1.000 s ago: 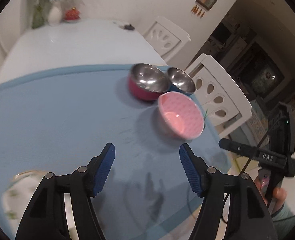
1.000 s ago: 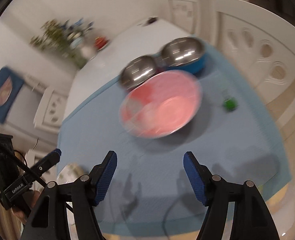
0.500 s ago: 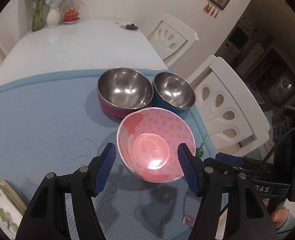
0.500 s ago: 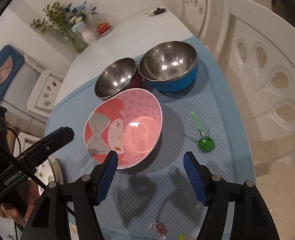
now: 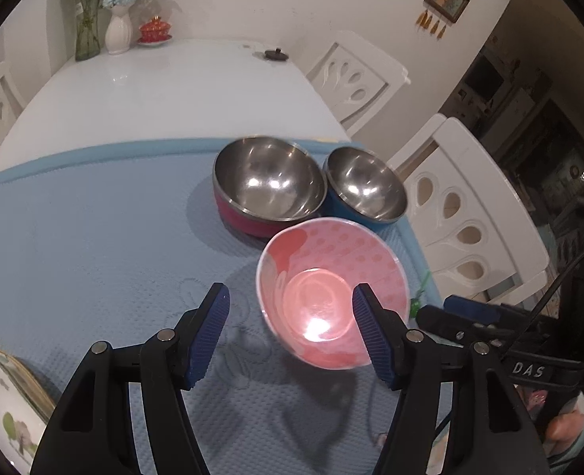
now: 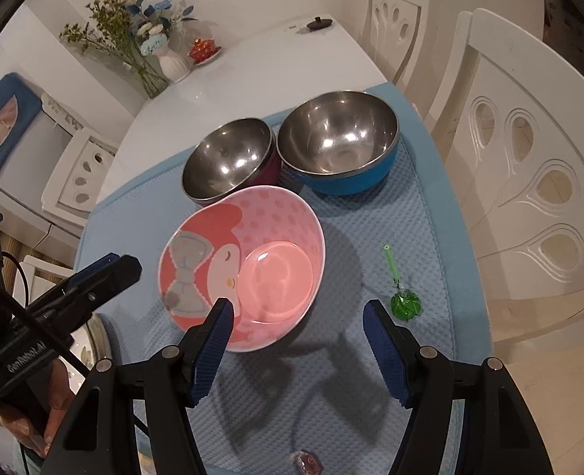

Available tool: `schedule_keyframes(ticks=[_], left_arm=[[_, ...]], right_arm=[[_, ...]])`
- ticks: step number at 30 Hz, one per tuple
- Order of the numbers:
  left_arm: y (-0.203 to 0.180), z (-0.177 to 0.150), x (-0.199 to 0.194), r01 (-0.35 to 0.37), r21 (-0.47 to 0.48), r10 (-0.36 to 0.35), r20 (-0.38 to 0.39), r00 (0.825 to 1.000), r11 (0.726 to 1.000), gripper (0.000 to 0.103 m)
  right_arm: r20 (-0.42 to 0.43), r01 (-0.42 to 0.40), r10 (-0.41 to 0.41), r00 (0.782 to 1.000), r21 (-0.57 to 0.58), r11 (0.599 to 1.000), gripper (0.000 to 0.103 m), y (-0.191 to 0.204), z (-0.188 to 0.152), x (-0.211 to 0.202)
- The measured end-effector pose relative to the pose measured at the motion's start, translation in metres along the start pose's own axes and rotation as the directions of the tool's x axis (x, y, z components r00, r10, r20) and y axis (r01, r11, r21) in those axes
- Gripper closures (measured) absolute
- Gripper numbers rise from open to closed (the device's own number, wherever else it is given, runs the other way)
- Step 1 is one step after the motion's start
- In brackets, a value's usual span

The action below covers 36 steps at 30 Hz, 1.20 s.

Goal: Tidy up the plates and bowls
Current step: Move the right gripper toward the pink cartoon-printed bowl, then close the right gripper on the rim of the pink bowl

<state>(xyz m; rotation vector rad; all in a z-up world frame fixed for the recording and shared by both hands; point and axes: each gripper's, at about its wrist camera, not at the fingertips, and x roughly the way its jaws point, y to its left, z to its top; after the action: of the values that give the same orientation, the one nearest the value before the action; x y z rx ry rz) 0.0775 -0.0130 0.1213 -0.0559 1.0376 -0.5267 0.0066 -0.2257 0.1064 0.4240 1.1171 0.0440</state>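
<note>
- The table (image 5: 173,91) carries a blue mat (image 5: 74,237) on its near half; all the tableware sits on this mat.
- A plate (image 5: 2,407) with a printed pattern lies at the mat's near left corner, partly cut off by the edge of the left wrist view.
- The red-sided steel bowl (image 5: 266,188) and the blue-sided steel bowl (image 5: 365,192) stand upright, touching, at the far right of the mat.
- The pink bowl (image 6: 248,273) stands upright just in front of the steel pair, its far rim close against the red-sided one.
- The left gripper (image 5: 290,340) hovers above the pink bowl with jaws about half open and nothing held; no pad presses on the rim.
- The right gripper (image 6: 297,350) hovers over the near right rim, likewise about half open and empty.
- Judged step: approach for a rim grasp on the pink bowl, probably to nest it.
- Procedure: use one gripper only, straddle the rim wall with one pad inside and one outside, then close fully before lifting.
- Caution: lift straight up to avoid knocking the steel bowls; keep clear of the green pick (image 6: 402,297) lying to the right.
</note>
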Motion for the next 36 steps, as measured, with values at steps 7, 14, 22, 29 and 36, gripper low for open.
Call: schedule_keyframes(ticks=[7,14,22,29,36], left_arm=[[0.015,0.002,0.023,0.018,-0.027,-0.019,-0.041,0.999,0.999,0.041],[0.026,0.006,0.048,0.046,-0.047,-0.05,-0.083,0.995,0.998,0.042],[0.029,0.004,0.071,0.09,-0.047,-0.095,-0.131,0.987,0.995,0.059],[0.024,0.003,0.078,0.13,-0.036,-0.134,-0.141,0.981,0.991,0.079],[0.017,-0.003,0.065,0.112,-0.077,-0.12,-0.117,0.986,0.991,0.081]], right_arm=[[-0.03,0.011,-0.011,0.999,0.007,1.0,0.036,0.002,0.009,0.023],[-0.077,0.016,-0.015,0.997,0.017,1.0,0.036,0.001,0.013,0.049],[-0.084,0.027,-0.026,0.996,0.009,1.0,0.044,0.0,0.021,0.068],[-0.047,0.047,-0.05,0.998,-0.068,0.997,0.07,0.011,0.023,0.07],[-0.047,0.069,-0.071,0.996,-0.041,0.997,0.07,0.016,0.016,0.06]])
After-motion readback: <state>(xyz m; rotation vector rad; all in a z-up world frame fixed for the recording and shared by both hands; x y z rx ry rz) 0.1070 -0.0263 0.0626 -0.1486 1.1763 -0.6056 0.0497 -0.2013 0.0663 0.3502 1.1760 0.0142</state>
